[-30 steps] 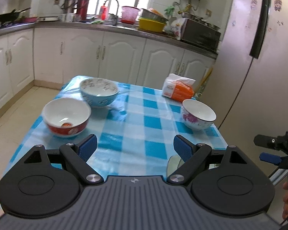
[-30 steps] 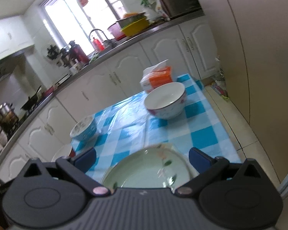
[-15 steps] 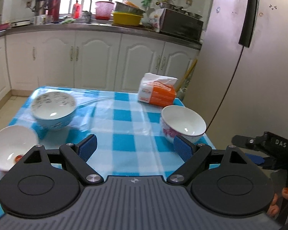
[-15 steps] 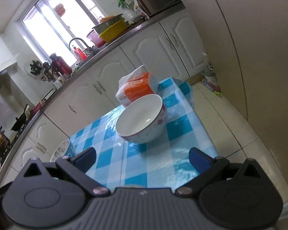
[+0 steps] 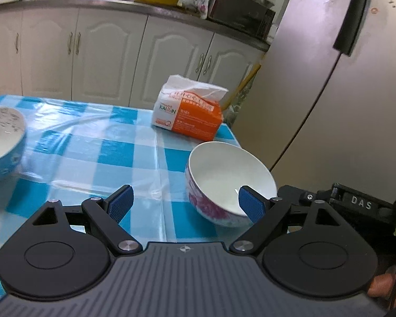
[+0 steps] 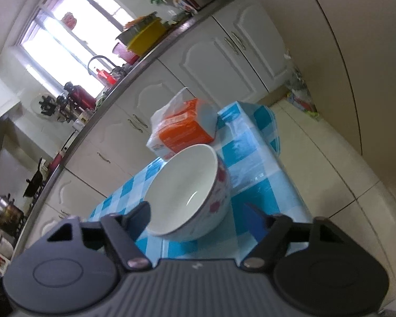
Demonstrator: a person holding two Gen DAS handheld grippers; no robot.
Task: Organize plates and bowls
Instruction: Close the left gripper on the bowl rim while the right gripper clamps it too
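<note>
On the left, the left gripper is hovering with fingers spread and empty, the floral bowl sitting just ahead toward its right pad. The right gripper is narrowing its fingers around that bowl without touching yet; next, it probably needs rim contact before lifting

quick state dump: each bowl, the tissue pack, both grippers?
Floral bowl: upright, empty, on the table, ahead of the right gripper.
Blue bowl: upright on the table, partly out of frame.
Tissue pack: open, tissue sticking out.
Left gripper: open, empty.
Right gripper: closing, pads not on the floral bowl.
</note>
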